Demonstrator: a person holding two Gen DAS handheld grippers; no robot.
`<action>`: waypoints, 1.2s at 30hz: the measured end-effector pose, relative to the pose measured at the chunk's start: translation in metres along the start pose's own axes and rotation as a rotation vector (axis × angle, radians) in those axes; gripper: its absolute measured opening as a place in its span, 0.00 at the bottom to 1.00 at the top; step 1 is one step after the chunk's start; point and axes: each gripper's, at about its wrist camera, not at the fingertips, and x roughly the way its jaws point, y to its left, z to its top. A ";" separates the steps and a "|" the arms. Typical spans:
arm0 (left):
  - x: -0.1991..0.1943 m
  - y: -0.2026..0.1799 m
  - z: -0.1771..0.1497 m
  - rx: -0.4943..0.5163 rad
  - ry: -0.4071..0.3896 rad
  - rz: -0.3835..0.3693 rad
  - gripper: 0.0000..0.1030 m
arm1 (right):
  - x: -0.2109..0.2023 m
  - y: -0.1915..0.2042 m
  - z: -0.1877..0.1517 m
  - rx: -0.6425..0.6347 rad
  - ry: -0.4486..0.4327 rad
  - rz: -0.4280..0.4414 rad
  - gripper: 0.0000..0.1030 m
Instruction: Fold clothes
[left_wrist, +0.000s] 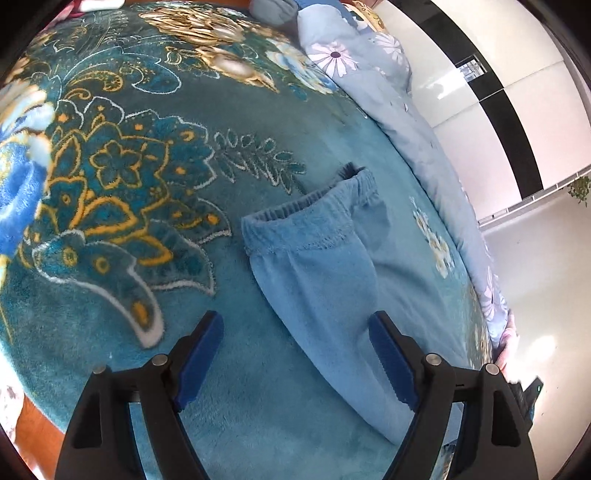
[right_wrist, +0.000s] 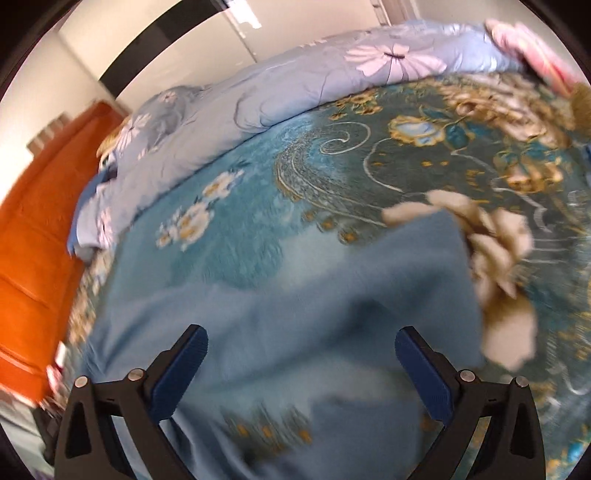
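Note:
Light blue fleece trousers (left_wrist: 321, 280) lie flat on a teal flowered blanket (left_wrist: 147, 206), their elastic waistband (left_wrist: 310, 212) at the far end. My left gripper (left_wrist: 295, 321) hovers open over one trouser leg. Its right finger (left_wrist: 391, 362) is above the cloth and its left finger (left_wrist: 199, 354) above bare blanket. In the right wrist view the same trousers (right_wrist: 314, 295) appear as a blurred light blue spread. My right gripper (right_wrist: 301, 332) stands wide open just above them, with nothing pinched between its pads.
A pale blue duvet with pink flowers (left_wrist: 369, 85) (right_wrist: 258, 99) is bunched along the blanket's far edge. An orange padded panel (right_wrist: 37, 240) stands at one side of the bed. White wardrobe doors (left_wrist: 498, 110) and pale floor (left_wrist: 535, 295) lie beyond the bed.

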 end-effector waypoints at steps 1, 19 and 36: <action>0.000 0.001 0.000 0.003 0.002 -0.003 0.80 | 0.008 0.002 0.007 0.023 0.008 0.007 1.00; 0.006 0.001 0.016 0.005 -0.001 -0.031 0.80 | 0.016 0.015 0.080 0.096 -0.036 0.028 0.05; 0.011 -0.003 0.015 -0.004 -0.008 -0.041 0.80 | -0.010 -0.015 0.054 0.007 -0.058 0.007 0.03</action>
